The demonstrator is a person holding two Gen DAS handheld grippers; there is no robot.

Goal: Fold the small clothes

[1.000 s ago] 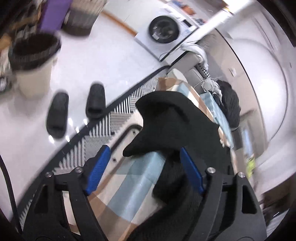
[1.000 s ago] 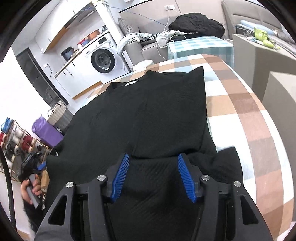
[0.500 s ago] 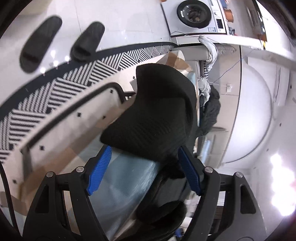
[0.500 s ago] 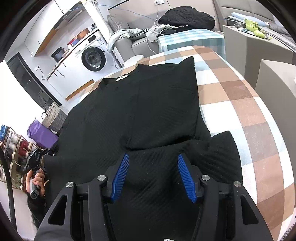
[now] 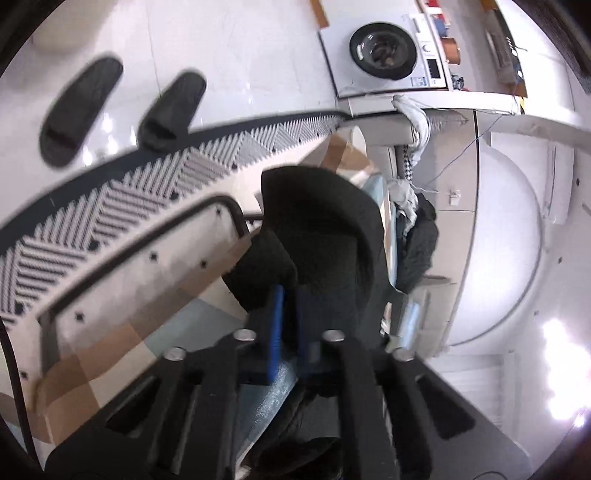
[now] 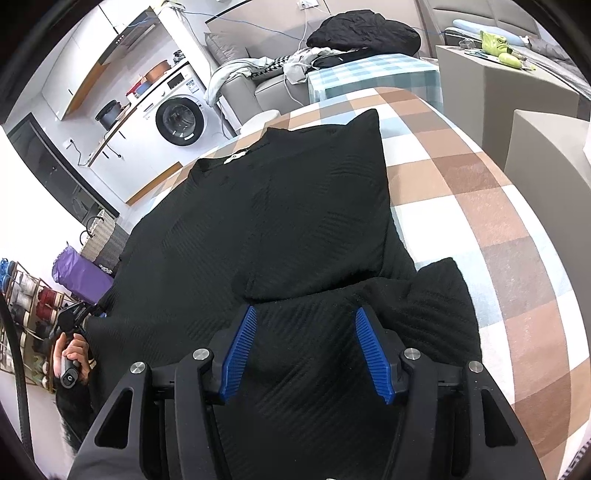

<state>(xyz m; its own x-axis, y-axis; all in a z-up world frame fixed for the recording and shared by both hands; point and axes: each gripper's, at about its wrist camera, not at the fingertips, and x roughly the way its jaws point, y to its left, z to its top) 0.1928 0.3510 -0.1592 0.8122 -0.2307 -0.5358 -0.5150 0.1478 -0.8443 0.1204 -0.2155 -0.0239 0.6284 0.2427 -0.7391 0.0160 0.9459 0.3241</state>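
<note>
A black knit top (image 6: 295, 206) lies spread on the checked tablecloth (image 6: 498, 221), its right side folded inward and a sleeve lying across the lower part. My right gripper (image 6: 306, 350) hovers open just above the near hem, nothing pinched between its blue pads. In the left wrist view my left gripper (image 5: 290, 306) is shut on a bunched edge of the black top (image 5: 321, 221) at the table's side. The right wrist view also shows the left gripper (image 6: 74, 317), far left, with a hand (image 6: 72, 354) on its handle.
A washing machine (image 6: 181, 120) and a sofa with a pile of clothes (image 6: 362, 29) stand beyond the table. A grey box (image 6: 498, 70) sits at the right. On the floor are two black slippers (image 5: 77, 107), a zigzag rug (image 5: 110, 192) and a shoe rack (image 6: 29, 295).
My left gripper dropped and rolled toward the top's side edge, and its jaws went from wide apart to shut on the fabric. The right gripper stayed nearly still.
</note>
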